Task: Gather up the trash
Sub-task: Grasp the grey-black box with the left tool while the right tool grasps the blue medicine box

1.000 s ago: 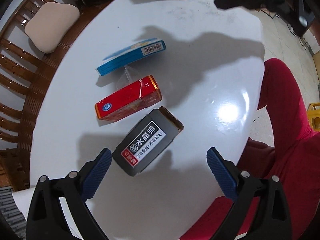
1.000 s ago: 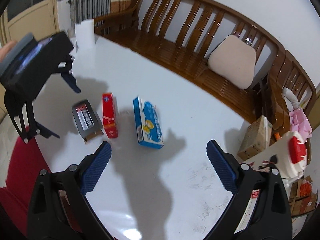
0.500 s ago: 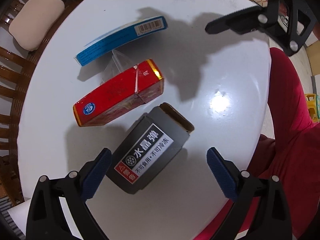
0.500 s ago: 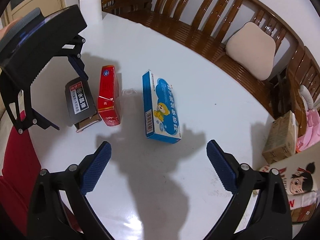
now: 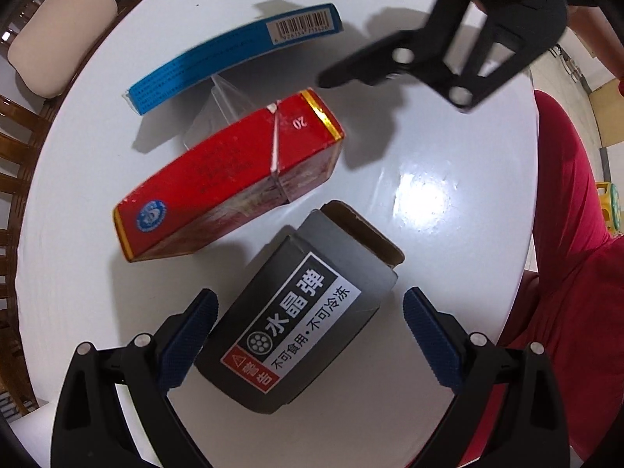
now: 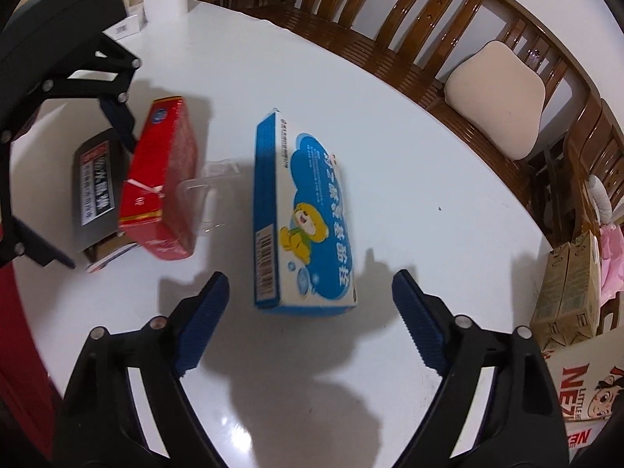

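Two wide-open tools: the left hand-held gripper (image 5: 308,325) straddles the grey box (image 5: 300,323), its long axis skewed, while the right hand-held gripper (image 6: 310,312) faces the blue box (image 6: 308,214) lengthwise

Grey box (image 6: 95,191) partly hidden behind left gripper finger (image 6: 119,121); label blurred. Right gripper body (image 5: 503,27) cut by frame edge.

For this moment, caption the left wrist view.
Open left hand-held gripper straddling grey box, beside red box on white table.
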